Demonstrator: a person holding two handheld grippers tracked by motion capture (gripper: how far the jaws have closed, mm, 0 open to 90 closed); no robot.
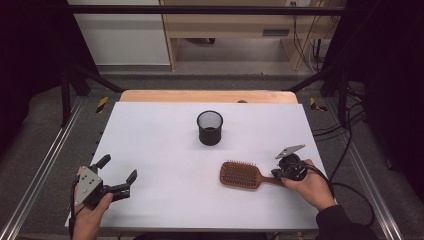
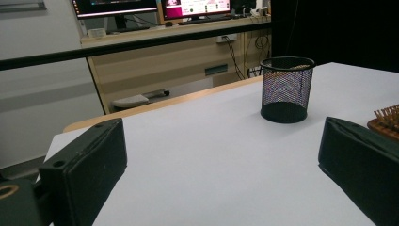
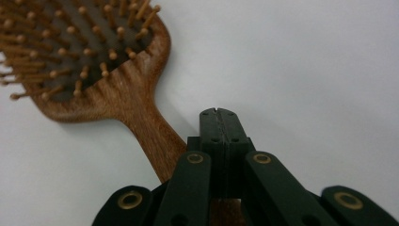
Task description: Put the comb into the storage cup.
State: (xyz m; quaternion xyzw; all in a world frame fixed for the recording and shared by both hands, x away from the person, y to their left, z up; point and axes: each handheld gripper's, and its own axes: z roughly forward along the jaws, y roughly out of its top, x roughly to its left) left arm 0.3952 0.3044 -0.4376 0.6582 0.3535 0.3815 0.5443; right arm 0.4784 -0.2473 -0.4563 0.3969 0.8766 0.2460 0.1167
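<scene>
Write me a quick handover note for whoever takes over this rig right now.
Left gripper: open, holding nothing, at the near left of the table.
Right gripper: jaws shut together, nothing between them, just above the hairbrush handle.
Hairbrush lies bristles up at the near right. Mesh cup stands upright mid-table, apparently empty.
Done: nothing moved into the cup.
Left: probably grasp the handle and stand the brush in the cup.

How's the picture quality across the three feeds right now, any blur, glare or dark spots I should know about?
High view: even light on the white table, dark surroundings, hairbrush sharp. Left gripper view: mesh cup crisp, the near jaws soft, monitors at the top glaring slightly. Right gripper view: brush bristles blurred and out of focus, right gripper sharper, a faint shadow beside the handle.
</scene>
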